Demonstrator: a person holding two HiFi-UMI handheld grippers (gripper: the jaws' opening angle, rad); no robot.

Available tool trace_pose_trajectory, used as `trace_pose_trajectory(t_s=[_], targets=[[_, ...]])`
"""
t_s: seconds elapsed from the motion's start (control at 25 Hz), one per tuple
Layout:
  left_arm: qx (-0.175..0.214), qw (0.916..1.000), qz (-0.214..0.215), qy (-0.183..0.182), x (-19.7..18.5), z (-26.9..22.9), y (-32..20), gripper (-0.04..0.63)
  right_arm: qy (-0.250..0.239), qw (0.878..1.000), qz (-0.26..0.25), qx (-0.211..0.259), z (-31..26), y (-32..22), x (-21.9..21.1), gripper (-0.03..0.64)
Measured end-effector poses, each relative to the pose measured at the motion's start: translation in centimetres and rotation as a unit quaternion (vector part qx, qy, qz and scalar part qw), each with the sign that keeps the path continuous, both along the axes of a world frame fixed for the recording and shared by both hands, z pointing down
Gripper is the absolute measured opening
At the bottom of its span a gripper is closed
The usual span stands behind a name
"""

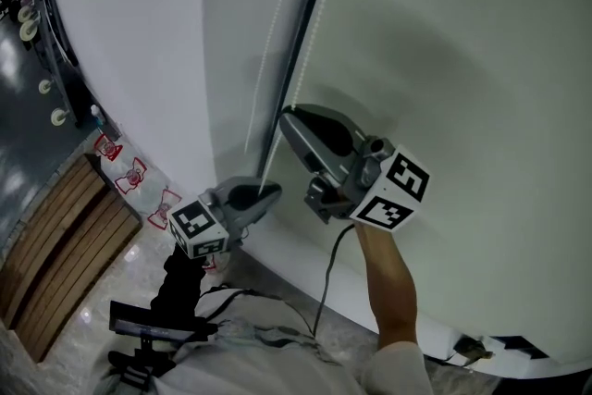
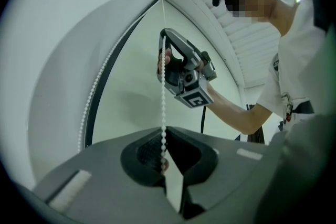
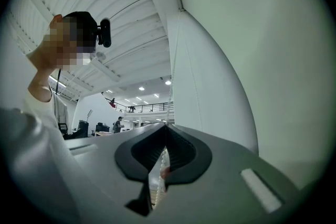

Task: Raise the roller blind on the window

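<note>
— Hanging flat beside the white wall point(image 1: 129, 32), is that the roller blind point(image 1: 444, 60)?
— Yes. Its bead chain point(image 1: 275, 42) runs upright along the blind's left edge. The right tool point(image 1: 287, 113) is clamped on it, above the left tool point(image 1: 273, 191), which is also clamped.

The roller blind point(image 1: 462, 60) fills the right of the head view as a pale green surface. A dark window frame point(image 1: 311, 14) separates it from a white wall point(image 1: 139, 32) on the left. The bead chain point(image 1: 273, 51) hangs in two strands beside this frame.

The right gripper point(image 1: 288, 113) points up, and its jaws meet at a point on the chain. The left gripper point(image 1: 272, 191) sits lower and to the left, with its jaws together at the strand below. Each gripper carries a marker cube. A bare forearm point(image 1: 388, 287) and a black cable point(image 1: 326, 287) extend below the right gripper. A wooden slatted floor panel point(image 1: 51, 245) lies at lower left.
</note>
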State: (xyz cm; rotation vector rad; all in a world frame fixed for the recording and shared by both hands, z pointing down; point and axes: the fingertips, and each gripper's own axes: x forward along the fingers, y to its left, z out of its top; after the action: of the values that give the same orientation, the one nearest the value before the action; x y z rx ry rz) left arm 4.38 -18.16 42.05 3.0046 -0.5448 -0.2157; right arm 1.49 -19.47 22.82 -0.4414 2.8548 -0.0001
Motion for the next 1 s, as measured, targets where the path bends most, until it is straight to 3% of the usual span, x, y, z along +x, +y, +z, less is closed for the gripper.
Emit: trace_pose_trajectory(t_s=[0.52, 0.72, 0.84, 1.0], targets=[[0.005, 0.9999, 0.007, 0.006, 0.3, -0.8, -0.1, -0.002, 0.052, 0.996, 0.003, -0.068, 8.9, 0.8, -0.8, 0.005], [-0.011, 0.9987, 0.010, -0.049, 1.1, 2.5, -0.1, -0.002, 0.089, 0.991, 0.010, -0.101, 13.7, 0.8, -0.7, 0.003], [-0.028, 0.9989, 0.016, -0.035, 1.2, 3.3, 0.3, -0.002, 0.072, 0.990, 0.005, -0.118, 14.1, 1.1, -0.1, 0.003], [-0.024, 0.9993, 0.021, -0.019, 1.0, 2.4, 0.4, -0.002, 0.059, 0.992, 0.002, -0.110, 13.1, 1.3, 0.3, 0.006]])
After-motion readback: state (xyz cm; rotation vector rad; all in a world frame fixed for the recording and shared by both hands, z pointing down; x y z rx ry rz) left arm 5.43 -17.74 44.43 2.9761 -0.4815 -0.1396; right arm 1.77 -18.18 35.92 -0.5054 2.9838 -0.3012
